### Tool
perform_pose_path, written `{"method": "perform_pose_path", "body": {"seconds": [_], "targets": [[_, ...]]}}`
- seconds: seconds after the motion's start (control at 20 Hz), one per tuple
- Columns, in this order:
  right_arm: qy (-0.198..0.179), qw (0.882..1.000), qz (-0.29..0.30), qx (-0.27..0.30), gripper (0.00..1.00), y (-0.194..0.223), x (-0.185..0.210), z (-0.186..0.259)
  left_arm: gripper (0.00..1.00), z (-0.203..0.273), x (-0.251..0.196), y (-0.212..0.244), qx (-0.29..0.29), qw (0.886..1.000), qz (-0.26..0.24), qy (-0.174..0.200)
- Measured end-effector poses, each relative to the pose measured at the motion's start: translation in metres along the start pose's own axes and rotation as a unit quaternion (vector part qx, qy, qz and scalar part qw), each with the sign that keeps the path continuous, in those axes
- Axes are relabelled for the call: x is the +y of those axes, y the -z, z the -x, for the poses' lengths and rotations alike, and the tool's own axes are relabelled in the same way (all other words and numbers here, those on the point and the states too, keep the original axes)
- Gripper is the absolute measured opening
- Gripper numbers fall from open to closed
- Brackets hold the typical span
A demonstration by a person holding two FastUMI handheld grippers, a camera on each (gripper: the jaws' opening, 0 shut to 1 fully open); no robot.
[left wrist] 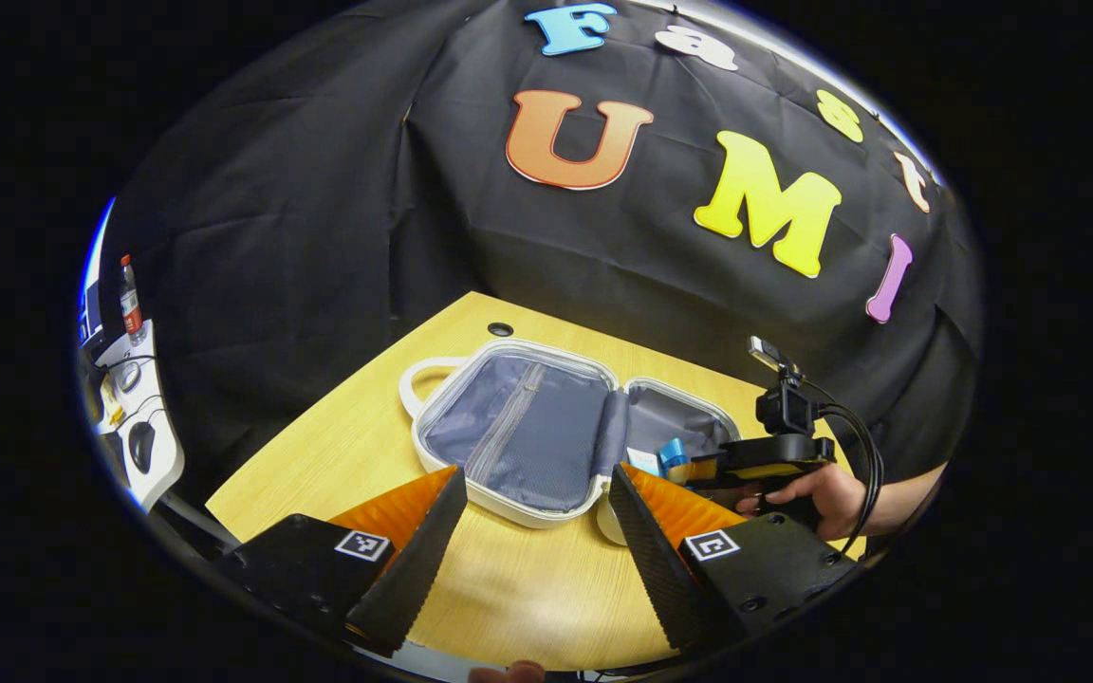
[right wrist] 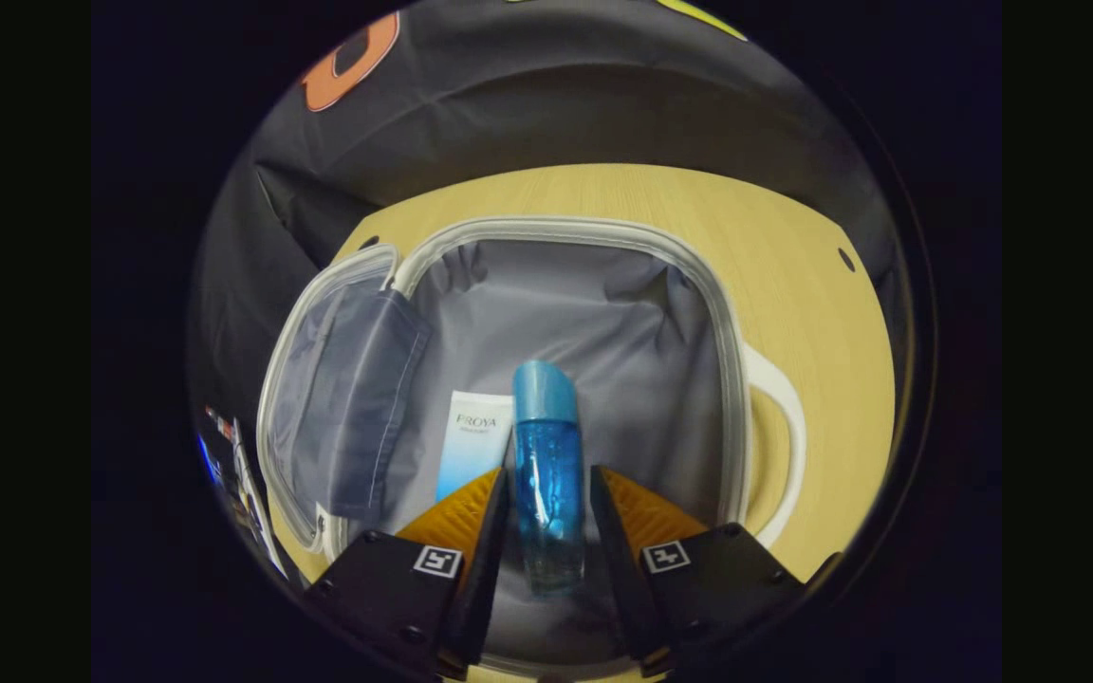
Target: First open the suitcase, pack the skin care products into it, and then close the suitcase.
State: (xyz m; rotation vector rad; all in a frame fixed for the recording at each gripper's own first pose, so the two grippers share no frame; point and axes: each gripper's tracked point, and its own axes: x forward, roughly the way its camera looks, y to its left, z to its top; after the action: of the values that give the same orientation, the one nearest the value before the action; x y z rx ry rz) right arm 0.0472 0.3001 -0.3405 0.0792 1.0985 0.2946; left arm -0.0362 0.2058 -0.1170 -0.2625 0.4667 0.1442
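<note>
Right gripper view: blue bottle point(right wrist: 547, 465) cap-forward.

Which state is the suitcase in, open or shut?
Open. The suitcase lies spread flat on the table, both grey-lined halves exposed, with a tube inside.

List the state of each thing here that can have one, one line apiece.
suitcase: open, both halves lying flat on the table.
blue bottle: between the right gripper's fingers, over the suitcase's lined compartment.
white tube: lying in that compartment, beside the bottle.
right gripper: shut on the blue bottle.
left gripper: open, holding nothing, near the suitcase's front edge.
</note>
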Motion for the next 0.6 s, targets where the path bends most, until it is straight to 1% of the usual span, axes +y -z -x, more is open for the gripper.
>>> {"method": "perform_pose_path", "body": {"seconds": [0.05, 0.15, 0.25, 0.3, 0.4, 0.45, 0.5, 0.6], "targets": [[-0.003, 1.0, 0.01, -0.011, 0.58, -0.002, 0.0, 0.009, 0.97, 0.0, 0.001, -0.005, -0.005, 1.0, -0.003, 0.005], [-0.013, 0.998, 0.038, -0.044, 0.63, -0.006, 0.002, 0.034, 0.97, -0.002, 0.002, -0.014, -0.016, 1.0, 0.001, 0.021], [-0.022, 0.994, 0.068, -0.078, 0.65, -0.01, 0.001, 0.062, 0.97, -0.006, 0.013, -0.024, -0.024, 1.0, 0.001, 0.02], [-0.027, 0.992, 0.082, -0.095, 0.71, -0.013, 0.001, 0.076, 0.97, -0.007, 0.019, -0.032, -0.033, 0.999, 0.0, 0.022], [-0.029, 0.984, 0.116, -0.13, 0.72, -0.019, -0.001, 0.102, 0.97, -0.008, 0.025, -0.046, -0.051, 0.998, 0.003, 0.036], [-0.038, 0.981, 0.13, -0.142, 0.72, -0.02, 0.0, 0.115, 0.97, -0.013, 0.033, -0.051, -0.058, 0.998, 0.004, 0.039], [-0.051, 0.977, 0.143, -0.151, 0.74, -0.02, 0.004, 0.128, 0.97, -0.019, 0.044, -0.053, -0.055, 0.998, 0.006, 0.034], [-0.059, 0.968, 0.165, -0.179, 0.77, -0.025, 0.002, 0.153, 0.97, -0.035, 0.068, -0.055, -0.057, 0.998, 0.009, 0.031]]}}
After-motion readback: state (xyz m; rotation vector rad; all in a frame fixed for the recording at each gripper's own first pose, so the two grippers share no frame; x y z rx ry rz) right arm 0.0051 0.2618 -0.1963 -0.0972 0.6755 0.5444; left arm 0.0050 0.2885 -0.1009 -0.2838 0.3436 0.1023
